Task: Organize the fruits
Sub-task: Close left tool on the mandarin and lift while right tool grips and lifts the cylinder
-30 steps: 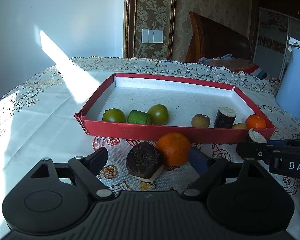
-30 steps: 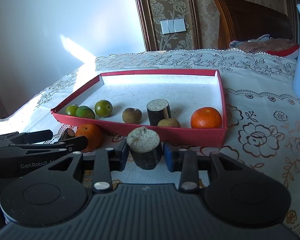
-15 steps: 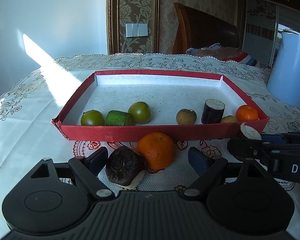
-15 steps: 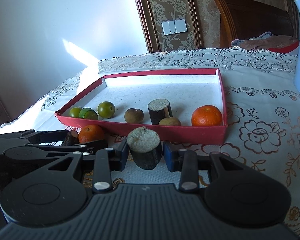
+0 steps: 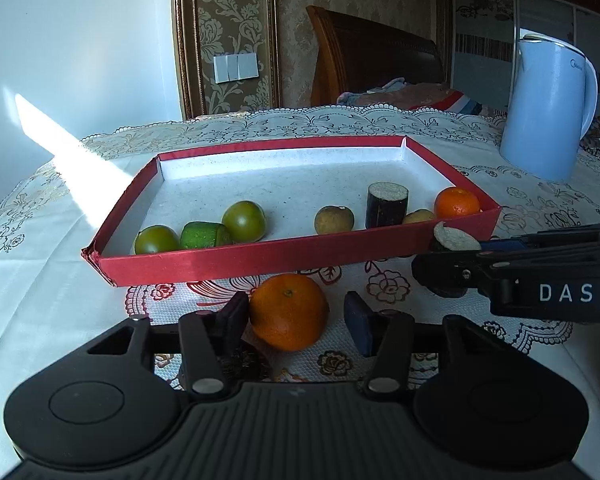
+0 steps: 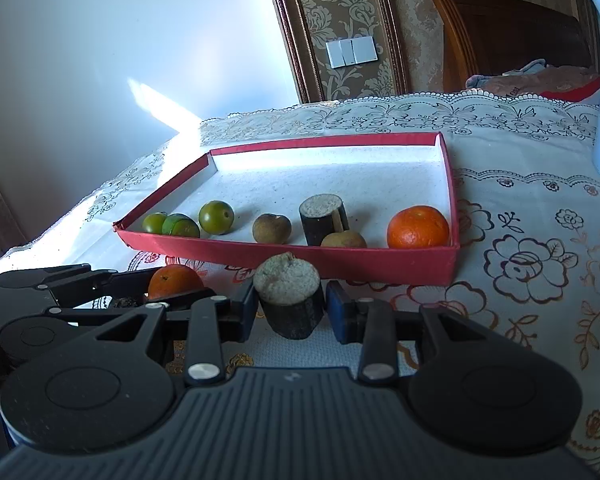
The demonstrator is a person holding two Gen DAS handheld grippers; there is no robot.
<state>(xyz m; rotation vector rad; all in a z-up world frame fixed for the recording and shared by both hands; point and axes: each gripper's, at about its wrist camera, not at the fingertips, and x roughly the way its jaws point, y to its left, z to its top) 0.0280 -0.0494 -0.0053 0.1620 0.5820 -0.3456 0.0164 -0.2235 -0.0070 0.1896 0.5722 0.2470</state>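
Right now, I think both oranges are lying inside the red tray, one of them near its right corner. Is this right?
Not quite. Only one orange lies inside the red tray, near its right corner. The other orange sits on the tablecloth in front of the tray, between the left gripper's closing jaws. The left wrist view shows it.

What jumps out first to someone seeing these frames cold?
The red tray mid-table, with green fruits at its left and an orange in its right corner. In front of it, the left claw is closing around a loose orange, its right pad not yet touching, while the right claw grips a dark cut stump. A pale blue kettle stands far right.
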